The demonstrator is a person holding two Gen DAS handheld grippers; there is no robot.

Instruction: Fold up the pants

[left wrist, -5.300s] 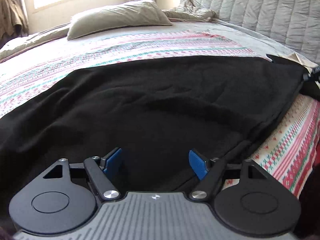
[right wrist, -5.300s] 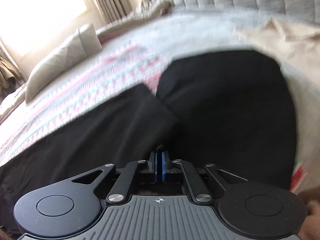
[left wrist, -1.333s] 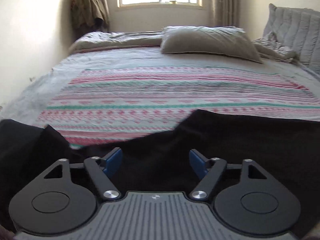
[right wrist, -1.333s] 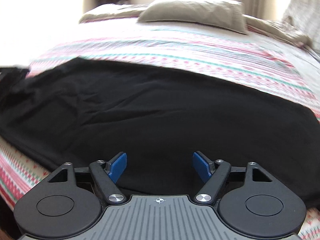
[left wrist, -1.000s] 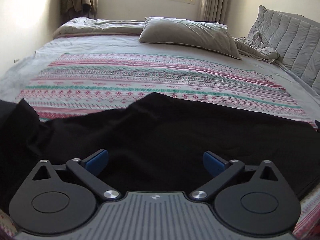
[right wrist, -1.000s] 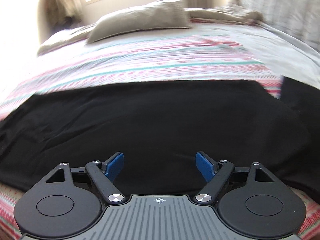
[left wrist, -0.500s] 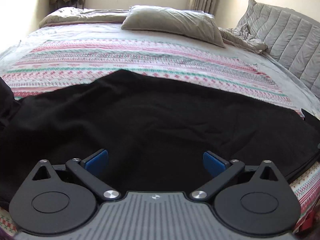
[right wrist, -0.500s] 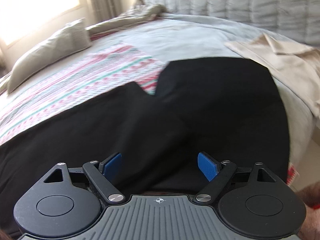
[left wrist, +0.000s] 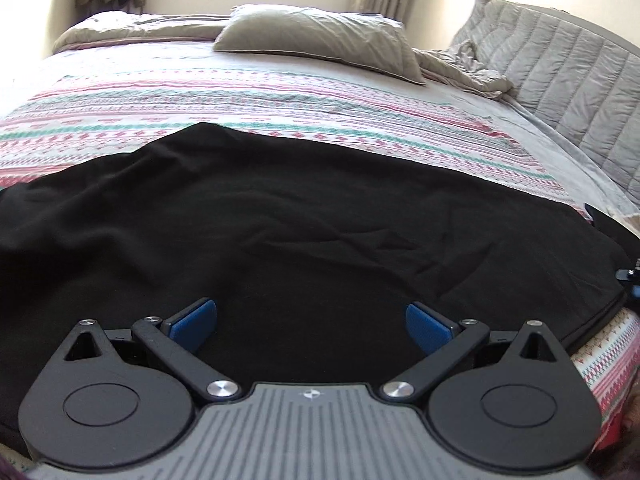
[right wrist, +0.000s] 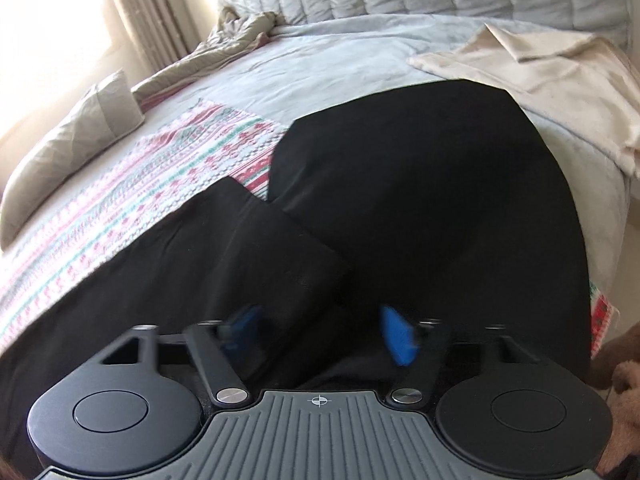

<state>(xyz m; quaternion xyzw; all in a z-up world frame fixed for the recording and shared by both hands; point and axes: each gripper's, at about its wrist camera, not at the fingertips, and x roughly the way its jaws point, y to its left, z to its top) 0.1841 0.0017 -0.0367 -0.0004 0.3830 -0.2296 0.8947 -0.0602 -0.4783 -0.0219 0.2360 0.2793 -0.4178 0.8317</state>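
Note:
Black pants [left wrist: 304,232] lie spread flat across the near part of the bed. My left gripper [left wrist: 311,322] is open and empty, low over the cloth at its near edge. In the right wrist view the pants [right wrist: 432,200] show two overlapping black panels, one leg edge lying over the other. My right gripper [right wrist: 322,334] is open with blurred blue pads [right wrist: 396,336], just above the cloth where the two panels meet. It holds nothing.
A striped pink and green blanket [left wrist: 248,104] covers the bed. A grey pillow [left wrist: 316,40] lies at the far side, a quilted grey headboard [left wrist: 560,72] to the right. A beige garment [right wrist: 532,76] lies beside the pants. The bed edge [left wrist: 608,356] drops off near right.
My left gripper has moved closer and lower over the pants. The right gripper's pads have come a little closer together and blur with motion. Both views swung right over the last second.

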